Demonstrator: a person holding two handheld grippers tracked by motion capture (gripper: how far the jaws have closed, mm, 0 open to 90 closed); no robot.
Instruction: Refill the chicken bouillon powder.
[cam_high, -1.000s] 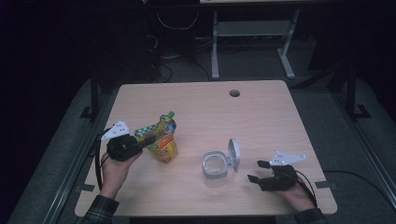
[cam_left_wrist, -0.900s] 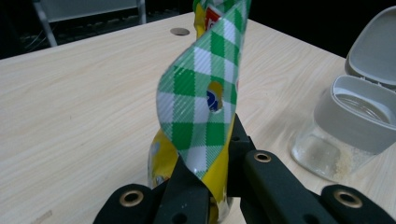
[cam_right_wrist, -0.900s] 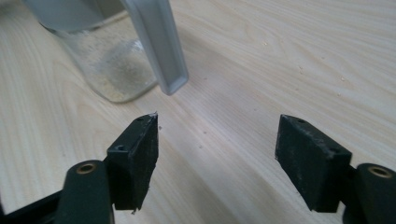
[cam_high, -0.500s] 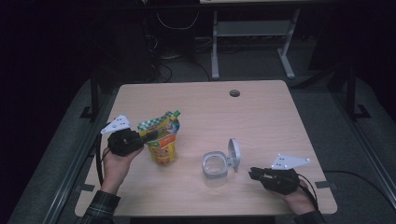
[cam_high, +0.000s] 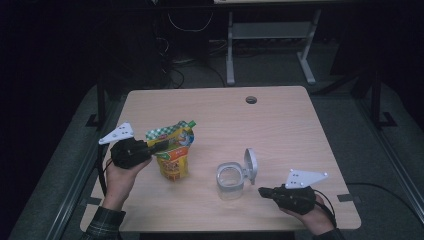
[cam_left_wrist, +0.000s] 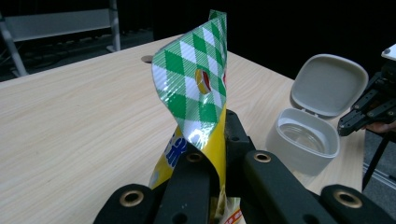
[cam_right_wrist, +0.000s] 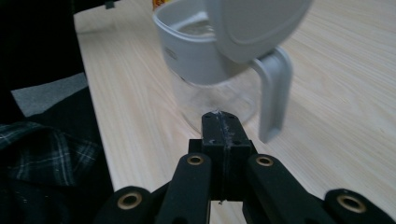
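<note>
Pouch: the yellow and green-checked plastic refill pouch (cam_high: 172, 152) is held upright at the table's near left, clamped at its top by the left gripper (cam_high: 159, 145), presumably for pouring.
Jar: the clear lidded plastic jar (cam_high: 231, 180) stands right of it, grey flip lid (cam_high: 250, 165) raised, seemingly empty.
Right gripper (cam_high: 264, 191): its jaws have just been closing and are clenched on nothing, just right of the jar.
</note>
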